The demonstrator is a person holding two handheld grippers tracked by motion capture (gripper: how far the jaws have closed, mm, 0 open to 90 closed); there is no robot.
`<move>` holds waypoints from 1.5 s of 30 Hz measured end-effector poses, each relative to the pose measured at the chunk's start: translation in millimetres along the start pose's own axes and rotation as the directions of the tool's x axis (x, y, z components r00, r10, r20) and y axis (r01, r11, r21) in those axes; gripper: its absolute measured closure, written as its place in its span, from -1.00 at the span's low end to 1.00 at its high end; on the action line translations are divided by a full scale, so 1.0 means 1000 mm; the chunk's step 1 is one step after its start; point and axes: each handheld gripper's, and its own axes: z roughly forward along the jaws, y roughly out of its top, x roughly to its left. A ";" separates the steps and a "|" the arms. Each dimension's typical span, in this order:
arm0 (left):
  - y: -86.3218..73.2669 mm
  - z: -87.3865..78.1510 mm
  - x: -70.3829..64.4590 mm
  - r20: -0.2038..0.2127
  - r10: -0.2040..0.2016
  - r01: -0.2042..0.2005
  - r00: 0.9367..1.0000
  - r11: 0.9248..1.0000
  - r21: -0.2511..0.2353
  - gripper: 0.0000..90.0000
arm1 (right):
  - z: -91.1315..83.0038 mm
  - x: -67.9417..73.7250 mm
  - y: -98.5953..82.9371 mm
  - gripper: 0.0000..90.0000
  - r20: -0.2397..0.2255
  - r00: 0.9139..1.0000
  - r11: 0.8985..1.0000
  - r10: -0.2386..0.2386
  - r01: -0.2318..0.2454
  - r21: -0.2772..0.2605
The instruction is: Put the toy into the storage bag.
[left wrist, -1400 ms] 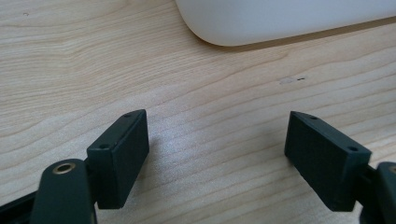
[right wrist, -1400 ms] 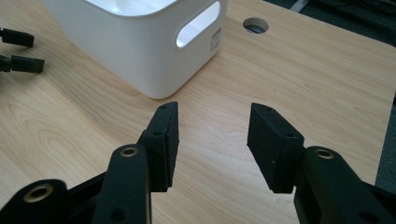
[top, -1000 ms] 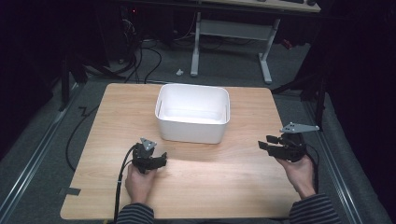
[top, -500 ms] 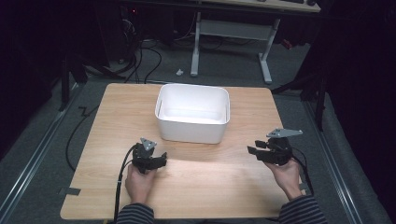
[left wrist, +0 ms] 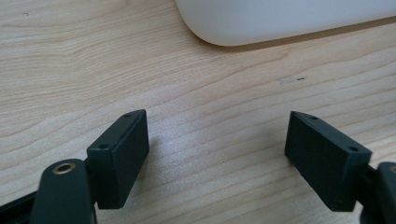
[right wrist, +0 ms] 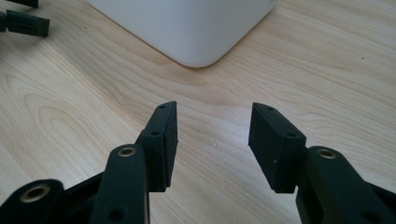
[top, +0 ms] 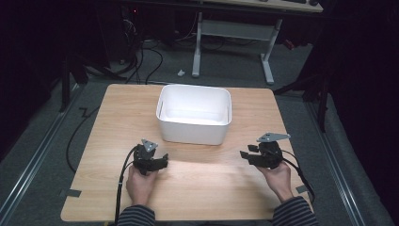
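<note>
On the left of the wooden counter (top: 94, 136), the person's left hand (top: 139, 184) holds the left gripper (top: 160, 162) low over the near part of the board, its cable trailing back toward the near edge. It points to the right and a little forward. In the left gripper view its jaws stand wide apart with nothing but bare wood grain between them, and the rounded near corner of the white bin (left wrist: 280, 21) shows just ahead of them.

In the middle, toward the far half of the counter, sits the white bin (top: 195, 132), a rectangular tub with rounded corners, upright and open at the top. What shows of its inside is plain white, with nothing visible lying in it. Both grippers are near it but apart from it.

On the right, the person's right hand (top: 278, 179) holds the right gripper (top: 245, 155), grey plate on top, pointing left toward the middle of the counter. In the right gripper view its jaws are apart, less widely than the left pair, holding nothing, and a corner of the bin (right wrist: 196, 28) lies just beyond them.
</note>
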 end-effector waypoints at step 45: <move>0.000 0.000 0.000 0.000 0.000 0.000 1.000 1.000 0.000 -0.51 | 0.074 0.011 -0.019 0.07 0.084 0.993 0.995 -0.086 0.082 0.055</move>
